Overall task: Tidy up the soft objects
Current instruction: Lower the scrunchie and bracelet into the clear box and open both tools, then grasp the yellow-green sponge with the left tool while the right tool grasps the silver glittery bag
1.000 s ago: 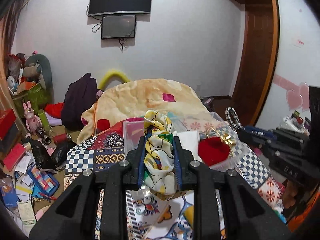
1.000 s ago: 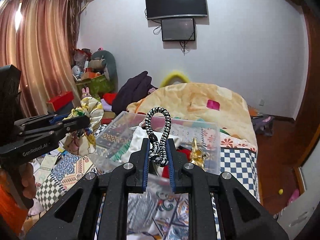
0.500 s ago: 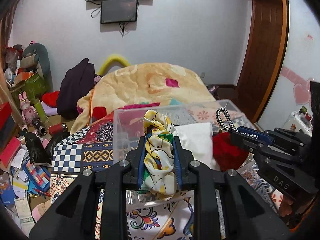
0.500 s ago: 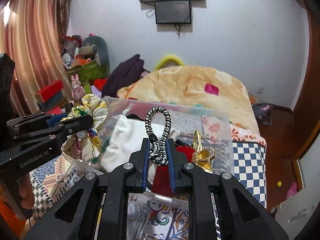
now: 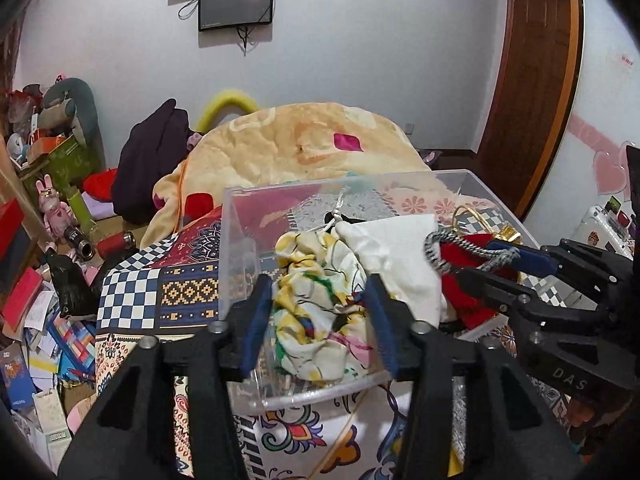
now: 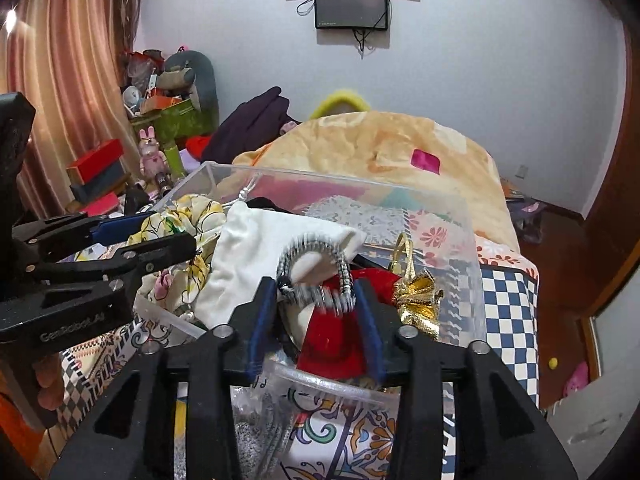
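Floral scrunchie (image 5: 320, 304) between spread left tongs (image 5: 318, 320), inside clear plastic box (image 5: 236, 232). Black-and-white hair tie (image 6: 316, 276) between spread right tongs (image 6: 316, 316), over red pouch (image 6: 336, 344); contact with pads unclear, tie motion-blurred.

Both views are evenly lit by soft indoor light, with the white wall (image 5: 380, 60) bright and no hard shadows. In the right wrist view daylight glows through the curtain (image 6: 68, 80) at the left, with one small hot spot near its edge. The clear box (image 5: 240, 232) shows pale glare along its rims. Fisheye bending curves the door frame (image 5: 560, 80), and the corners fall to black. The striped cord loop (image 6: 316, 276) is smeared by motion blur; the rest is fairly sharp.
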### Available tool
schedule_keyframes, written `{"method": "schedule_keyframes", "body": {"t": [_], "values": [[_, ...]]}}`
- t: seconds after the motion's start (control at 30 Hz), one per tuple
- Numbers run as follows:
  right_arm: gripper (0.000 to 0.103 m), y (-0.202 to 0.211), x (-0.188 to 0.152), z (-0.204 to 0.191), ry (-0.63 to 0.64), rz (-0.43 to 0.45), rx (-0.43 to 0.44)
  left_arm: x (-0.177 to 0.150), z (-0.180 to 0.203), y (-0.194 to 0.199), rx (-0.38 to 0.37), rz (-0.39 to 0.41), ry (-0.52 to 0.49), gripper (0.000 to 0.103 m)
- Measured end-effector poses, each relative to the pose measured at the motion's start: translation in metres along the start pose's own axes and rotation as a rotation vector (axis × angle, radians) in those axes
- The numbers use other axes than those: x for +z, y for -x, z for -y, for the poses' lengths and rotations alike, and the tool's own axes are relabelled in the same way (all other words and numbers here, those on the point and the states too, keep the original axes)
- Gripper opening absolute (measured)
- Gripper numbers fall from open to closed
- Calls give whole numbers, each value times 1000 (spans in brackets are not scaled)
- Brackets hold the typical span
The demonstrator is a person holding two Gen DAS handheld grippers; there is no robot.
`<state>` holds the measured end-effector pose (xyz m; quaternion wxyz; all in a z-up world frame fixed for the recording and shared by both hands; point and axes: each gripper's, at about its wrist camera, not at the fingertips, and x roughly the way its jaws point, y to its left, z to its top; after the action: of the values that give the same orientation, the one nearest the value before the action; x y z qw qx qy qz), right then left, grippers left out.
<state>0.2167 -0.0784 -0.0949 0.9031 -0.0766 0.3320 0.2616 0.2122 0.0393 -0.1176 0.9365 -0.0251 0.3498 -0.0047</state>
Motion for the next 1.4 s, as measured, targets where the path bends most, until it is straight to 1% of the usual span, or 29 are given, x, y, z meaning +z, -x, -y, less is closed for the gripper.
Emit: {"method": "schedule_keyframes", "body": {"t": [0.07, 0.1, 0.13, 0.3, 0.47, 0.57, 0.63, 0.7, 0.83, 0.93, 1.1, 1.2, 1.33, 1.4], "values": [[43, 4, 0, 1, 7, 7, -5, -1, -1, 5, -2, 8, -4, 55], [49, 6, 0, 0, 10, 13, -9, -2, -2, 8, -3, 11, -4, 58], [54, 9, -1, 0, 14, 22, -16, -2, -2, 11, -6, 16, -2, 60], [55, 25, 2, -5, 41, 60, -37, 0, -4, 32, -25, 54, 7, 61], [61, 43, 3, -8, 54, 102, -31, 0, -3, 58, -40, 107, 3, 66], [63, 50, 1, -13, 55, 114, -15, -4, 0, 73, -47, 127, -13, 70], [63, 53, -2, -15, 54, 115, 0, -8, 2, 79, -47, 135, -22, 74], [63, 54, -8, -20, 53, 109, 13, -15, 3, 84, -46, 135, -28, 75], [63, 49, -22, -26, 44, 73, 45, -32, 1, 80, -54, 94, -17, 75], [63, 38, -36, -29, 32, 17, 83, -46, 1, 70, -47, 43, -12, 75], [63, 18, -57, -26, -15, -75, 138, -67, 1, 56, -59, -27, 2, 75], [63, 15, -63, -20, -35, -94, 131, -75, 7, 49, -80, -59, 1, 75], [63, 15, -69, -7, -61, -105, 105, -83, 17, 45, -92, -79, -16, 75], [63, 16, -71, -1, -71, -111, 86, -85, 22, 42, -116, -92, -12, 75]]}}
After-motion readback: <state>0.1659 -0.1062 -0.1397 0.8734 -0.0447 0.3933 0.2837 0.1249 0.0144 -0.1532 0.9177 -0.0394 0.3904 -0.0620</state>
